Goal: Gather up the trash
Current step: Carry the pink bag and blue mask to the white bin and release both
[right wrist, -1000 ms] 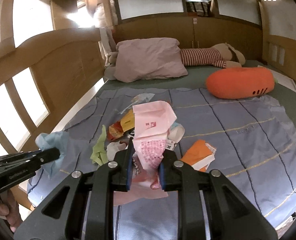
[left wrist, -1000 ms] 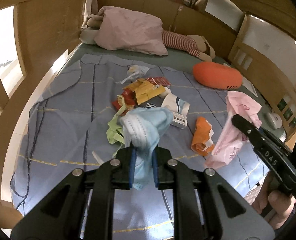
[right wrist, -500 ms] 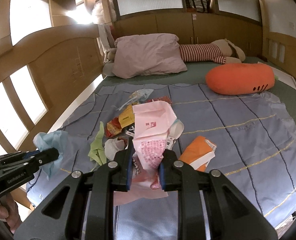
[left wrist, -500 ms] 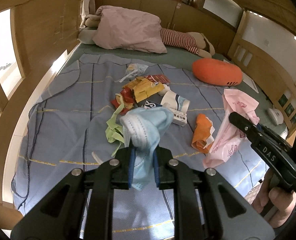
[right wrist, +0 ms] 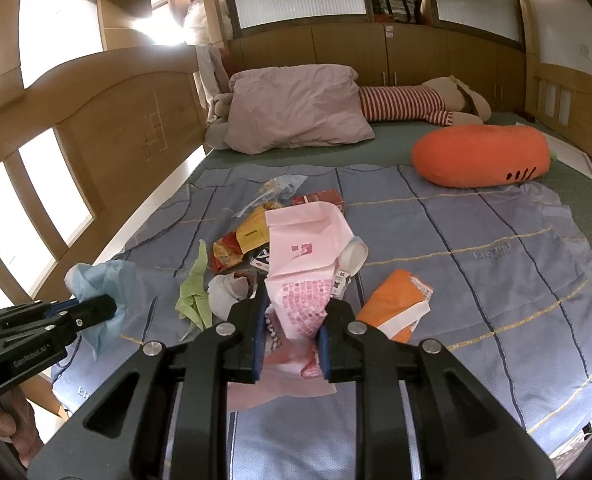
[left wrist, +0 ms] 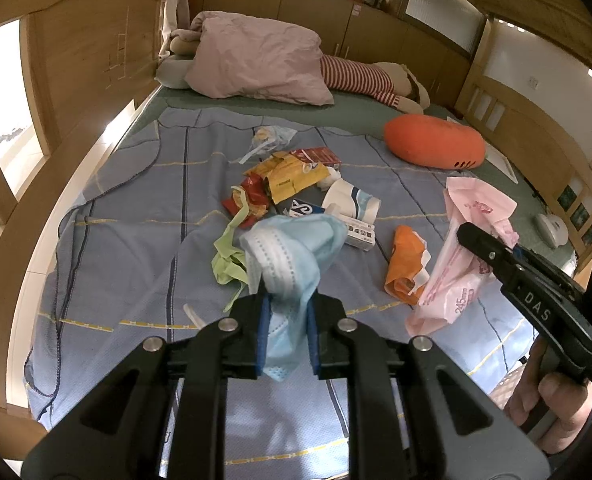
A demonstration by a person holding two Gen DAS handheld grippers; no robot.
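— Left wrist view: what is held?
— The left gripper (left wrist: pixel 286 330) is clamped on a blue face mask (left wrist: pixel 292 256), lifted above the bed (left wrist: pixel 128 216).
— And the right?
— The right gripper (right wrist: pixel 292 334) grips a pink wrapper (right wrist: pixel 303 264) over the litter pile (left wrist: pixel 292 184).

Matt pleated cloth mask (left wrist: pixel 292 248), glossy pink plastic wrapper (right wrist: pixel 303 264) (crinkled), quilted cloth bedspread (left wrist: pixel 136 240), smooth wooden headboard (right wrist: pixel 136 128)

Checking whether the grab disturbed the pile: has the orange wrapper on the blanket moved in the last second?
No. The orange wrapper still lies just right of the blanket's dark stripe, apart from both grippers.
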